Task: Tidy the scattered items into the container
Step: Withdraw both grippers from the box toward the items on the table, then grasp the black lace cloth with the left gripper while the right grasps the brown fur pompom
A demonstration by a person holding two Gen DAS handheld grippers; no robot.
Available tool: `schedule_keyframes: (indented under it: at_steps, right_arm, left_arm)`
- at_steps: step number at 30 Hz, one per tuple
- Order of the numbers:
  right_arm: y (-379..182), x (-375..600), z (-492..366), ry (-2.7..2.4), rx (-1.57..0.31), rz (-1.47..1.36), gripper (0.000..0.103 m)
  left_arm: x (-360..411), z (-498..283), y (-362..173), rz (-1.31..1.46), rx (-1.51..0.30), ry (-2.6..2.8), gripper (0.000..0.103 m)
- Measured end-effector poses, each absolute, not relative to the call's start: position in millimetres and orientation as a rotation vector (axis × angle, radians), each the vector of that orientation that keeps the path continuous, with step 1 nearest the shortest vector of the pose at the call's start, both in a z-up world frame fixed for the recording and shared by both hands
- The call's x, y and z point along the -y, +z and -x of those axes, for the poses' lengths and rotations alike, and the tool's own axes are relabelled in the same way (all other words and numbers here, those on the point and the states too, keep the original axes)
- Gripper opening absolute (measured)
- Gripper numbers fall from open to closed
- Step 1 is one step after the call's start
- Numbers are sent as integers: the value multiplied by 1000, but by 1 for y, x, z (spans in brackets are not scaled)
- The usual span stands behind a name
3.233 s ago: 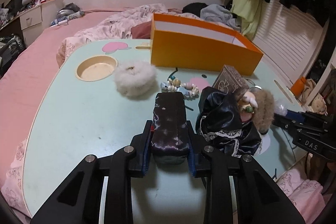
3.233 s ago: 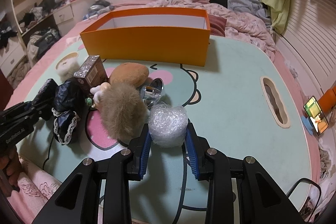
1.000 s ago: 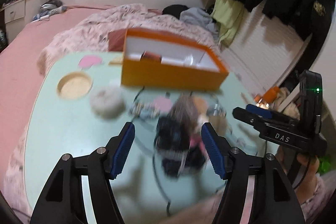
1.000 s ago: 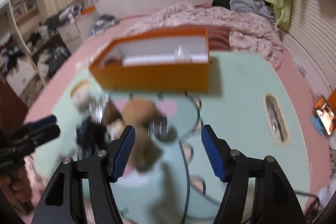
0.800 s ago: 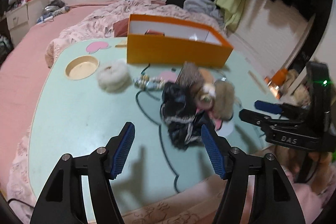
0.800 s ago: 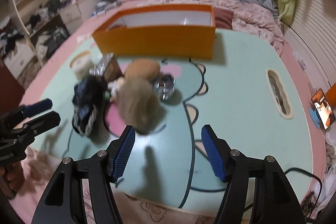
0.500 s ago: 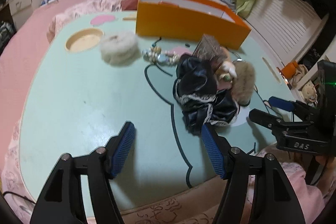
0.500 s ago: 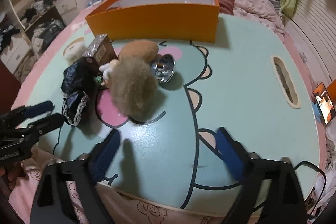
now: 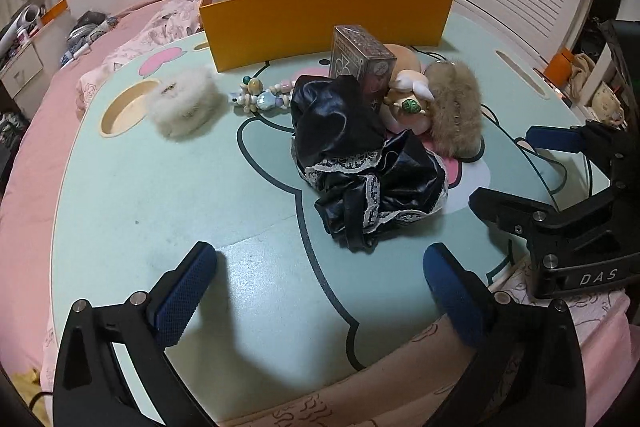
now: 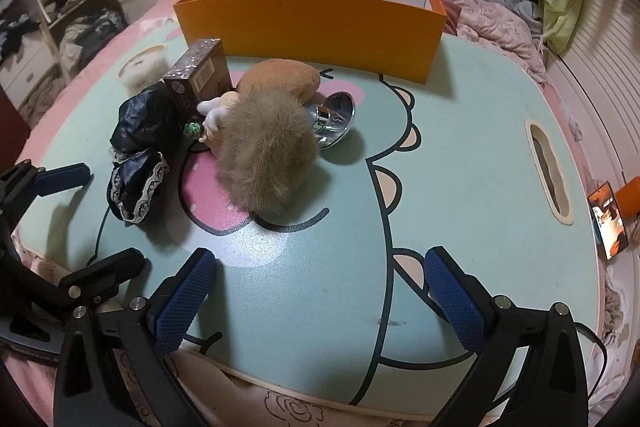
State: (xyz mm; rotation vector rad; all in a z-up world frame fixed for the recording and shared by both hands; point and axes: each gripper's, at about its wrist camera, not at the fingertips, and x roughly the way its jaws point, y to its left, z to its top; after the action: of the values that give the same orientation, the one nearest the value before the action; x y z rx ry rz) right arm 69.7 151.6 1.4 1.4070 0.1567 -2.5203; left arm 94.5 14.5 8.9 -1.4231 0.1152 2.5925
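An orange box (image 9: 328, 19) (image 10: 312, 27) stands at the far side of the mint cartoon table (image 9: 160, 207). In front of it lie black lace-trimmed fabric (image 9: 360, 155) (image 10: 140, 147), a brown fur piece (image 9: 456, 111) (image 10: 264, 155), a dark patterned carton (image 9: 360, 63) (image 10: 200, 79), a cream figurine (image 9: 408, 99), a bead string (image 9: 260, 97), a white fluffy puff (image 9: 184, 103), a brown plush (image 10: 280, 79) and a silver cup (image 10: 334, 119). My left gripper (image 9: 318, 259) hangs just short of the fabric, its jaws opening and empty. My right gripper (image 10: 320, 261) is open and empty, short of the fur.
A round recess (image 9: 120, 107) sits at the table's left end and a slot (image 10: 548, 175) near its right edge. A lit phone (image 10: 608, 223) lies beyond that edge. Pink bedding surrounds the table, with clothes piled behind the box.
The dark satin item and the bubble-wrap ball have left my jaws. Both grippers have spread wide and sunk back toward the pile on the near side of the table.
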Motion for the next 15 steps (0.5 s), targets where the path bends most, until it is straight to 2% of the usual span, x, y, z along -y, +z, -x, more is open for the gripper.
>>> schedule_keyframes:
  at_steps: [15]
  right_arm:
    - [1,-153,-71,-2520,-157,-1404,103]
  left_arm:
    - [-16,-80,8,1406,-157,2544,103]
